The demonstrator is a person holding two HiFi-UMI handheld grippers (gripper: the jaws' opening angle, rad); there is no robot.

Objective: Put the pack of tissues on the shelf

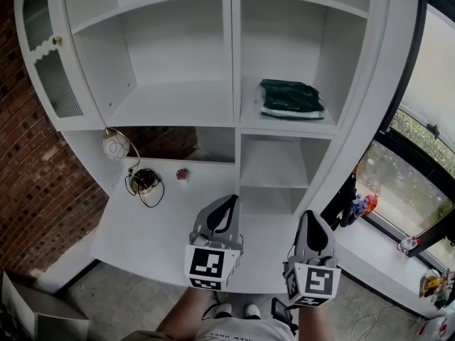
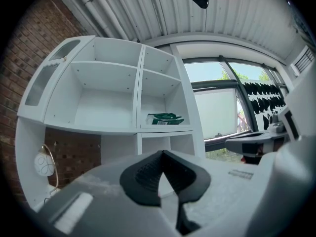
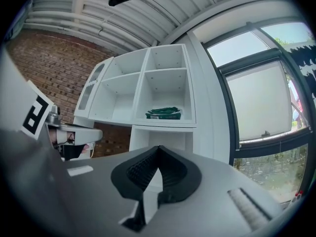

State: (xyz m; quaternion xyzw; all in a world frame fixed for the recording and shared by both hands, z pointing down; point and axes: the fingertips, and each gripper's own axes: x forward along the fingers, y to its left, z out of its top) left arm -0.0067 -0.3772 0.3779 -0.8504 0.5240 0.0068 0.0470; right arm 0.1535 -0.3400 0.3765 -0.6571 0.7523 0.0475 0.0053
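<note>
At left we see a red brick wall (image 1: 35, 183) and, before it, an open white door (image 1: 46, 55) with a ribbed glass panel. Below lie a round white object (image 1: 116, 145) ringed by a brass hoop, a coil of black cable (image 1: 144, 183) near it, and a small red item (image 1: 183, 173) apart from both. At right we note a dark-framed window (image 1: 435, 69) with small colourful items (image 1: 364, 204) by its lower frame. Overhead runs a ribbed white ceiling (image 2: 163, 9).

No legible text; print on the pack of tissues (image 1: 291, 98) too small
</note>
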